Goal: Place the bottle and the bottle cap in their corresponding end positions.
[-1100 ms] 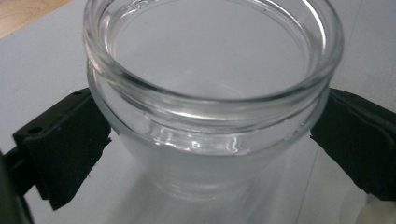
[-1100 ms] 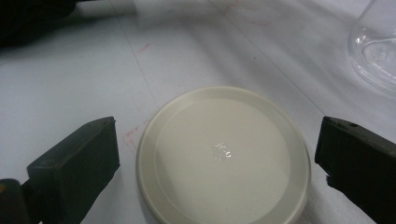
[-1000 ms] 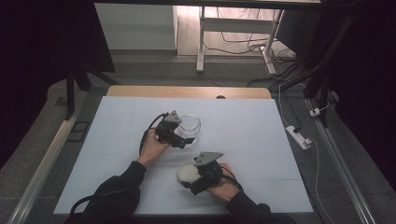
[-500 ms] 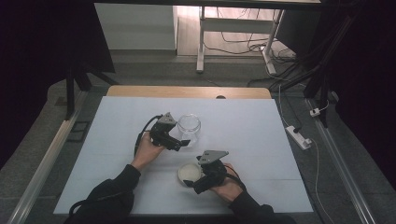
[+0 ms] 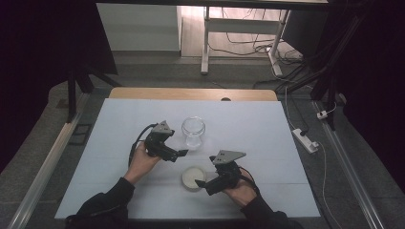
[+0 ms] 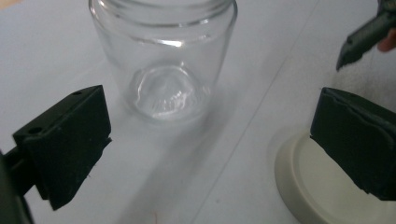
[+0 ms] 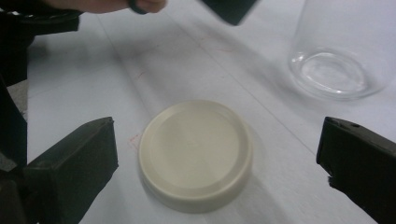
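The left gripper (image 5: 179, 153) has its jaws spread wide and holds nothing; it hovers just beside the clear glass jar (image 5: 193, 131), which stands upright and open on the white table (image 5: 114, 133). The right gripper (image 5: 203, 186) is also wide open and empty, just beside the round, smooth cream lid (image 5: 193, 177). The lid lies flat on the table, near the jar.

Clear glass jar (image 5: 193, 130), cream lid (image 5: 194, 177) (plain, unpatterned), black tongs, pale blue-grey table (image 5: 258, 124), wood-brown far edge.
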### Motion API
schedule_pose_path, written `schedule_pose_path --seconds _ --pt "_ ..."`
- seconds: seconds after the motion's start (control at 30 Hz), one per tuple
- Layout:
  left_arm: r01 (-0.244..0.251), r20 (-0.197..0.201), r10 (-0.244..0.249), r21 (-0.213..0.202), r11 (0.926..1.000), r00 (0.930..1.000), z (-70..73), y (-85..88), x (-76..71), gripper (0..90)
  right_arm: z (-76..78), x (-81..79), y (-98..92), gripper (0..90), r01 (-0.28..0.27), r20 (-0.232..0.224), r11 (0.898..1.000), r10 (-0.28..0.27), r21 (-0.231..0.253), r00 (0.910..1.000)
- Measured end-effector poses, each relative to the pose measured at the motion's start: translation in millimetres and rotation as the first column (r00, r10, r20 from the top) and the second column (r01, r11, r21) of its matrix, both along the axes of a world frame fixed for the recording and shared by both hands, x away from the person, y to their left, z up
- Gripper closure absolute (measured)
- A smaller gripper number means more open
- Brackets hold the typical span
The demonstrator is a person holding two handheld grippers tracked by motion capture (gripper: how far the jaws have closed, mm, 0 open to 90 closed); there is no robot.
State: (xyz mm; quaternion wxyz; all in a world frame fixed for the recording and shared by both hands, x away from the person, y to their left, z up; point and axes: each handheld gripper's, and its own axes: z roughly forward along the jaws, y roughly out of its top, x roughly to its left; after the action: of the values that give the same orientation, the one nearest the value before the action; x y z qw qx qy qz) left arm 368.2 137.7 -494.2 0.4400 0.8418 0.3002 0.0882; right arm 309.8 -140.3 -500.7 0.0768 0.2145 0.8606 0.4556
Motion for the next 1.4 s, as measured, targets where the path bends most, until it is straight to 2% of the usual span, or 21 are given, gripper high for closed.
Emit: schedule_pose_path --seconds 0.23,0.47,0.67,0.9,1.17,1.4 --pt "-0.012 -0.024 0.012 -0.030 0.9995 0.9996 2.2 20.3 -22.8 0.0 6.2 -1.9 -12.0 0.0 0.039 0.001 0.999 -0.039 0.005 0.9992" --pt "-0.027 -0.019 0.026 -0.042 0.9988 0.9995 6.9 34.4 -44.2 0.0 9.4 -5.5 -21.7 0.0 0.066 0.005 0.998 -0.066 -0.001 0.9978" --pt "-0.046 0.002 0.046 -0.019 0.9987 0.9989 10.0 42.9 -64.0 0.0 12.3 -9.5 -30.8 0.0 0.086 0.014 0.996 -0.086 -0.006 0.9962" --pt "-0.075 0.005 0.075 -0.016 0.9971 0.9972 9.3 55.9 -88.8 0.0 15.6 -16.5 -42.9 0.0 0.110 0.027 0.994 -0.110 -0.010 0.9936" --pt "-0.117 -0.007 0.117 -0.039 0.9923 0.9931 5.3 74.7 -112.4 0.0 15.1 -23.6 -59.1 0.0 0.143 0.029 0.990 -0.142 -0.017 0.9894" --pt "-0.158 -0.001 0.158 -0.046 0.9863 0.9874 3.0 89.3 -132.9 0.0 15.4 -30.1 -75.9 0.0 0.192 0.030 0.981 -0.191 -0.015 0.9811"
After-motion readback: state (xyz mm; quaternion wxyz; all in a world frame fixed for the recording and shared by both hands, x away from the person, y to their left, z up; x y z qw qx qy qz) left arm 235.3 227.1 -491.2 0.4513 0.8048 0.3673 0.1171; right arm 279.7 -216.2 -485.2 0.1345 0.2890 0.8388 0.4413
